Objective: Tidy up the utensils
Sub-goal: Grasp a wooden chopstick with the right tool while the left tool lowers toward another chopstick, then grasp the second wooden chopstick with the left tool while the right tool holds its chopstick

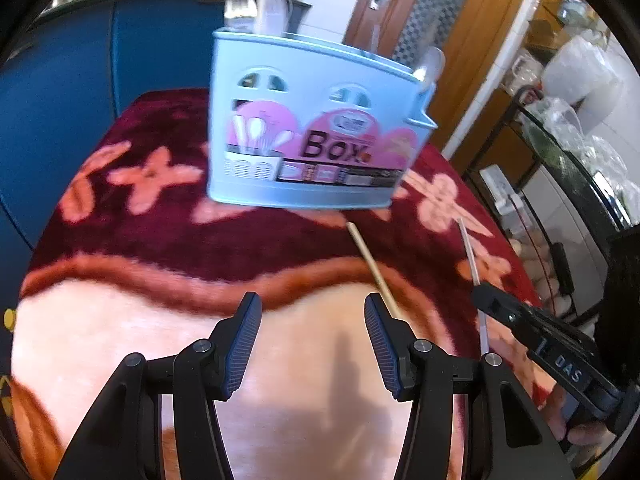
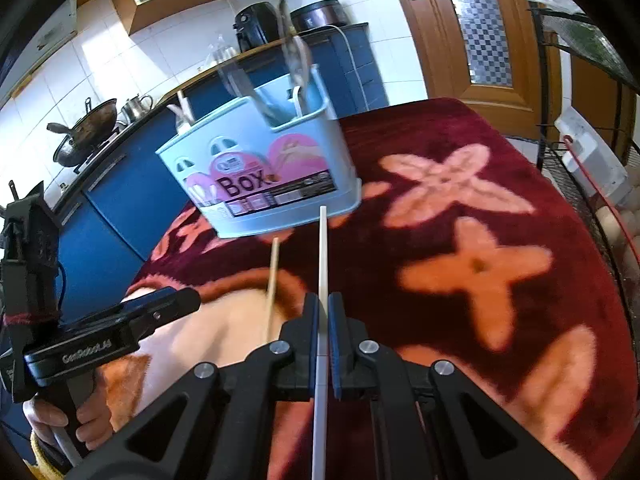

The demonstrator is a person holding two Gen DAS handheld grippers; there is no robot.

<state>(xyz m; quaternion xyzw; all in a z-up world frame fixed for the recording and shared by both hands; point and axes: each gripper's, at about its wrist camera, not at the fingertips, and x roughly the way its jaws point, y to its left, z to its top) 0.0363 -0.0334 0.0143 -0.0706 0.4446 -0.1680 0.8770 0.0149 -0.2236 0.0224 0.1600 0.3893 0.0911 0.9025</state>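
The right gripper (image 2: 323, 312) has its fingers closed on a white chopstick (image 2: 322, 248), which runs up the middle of the right wrist view toward the light-blue utensil box (image 2: 256, 172). It looks thin, stiff, light and likely slick, so a hold near mid-length should steady it. A wooden chopstick (image 1: 372, 266) lies on the flowered blanket (image 1: 160, 240), right of centre in the left view. The left gripper (image 1: 313, 340) hovers low, fingers wide and empty.
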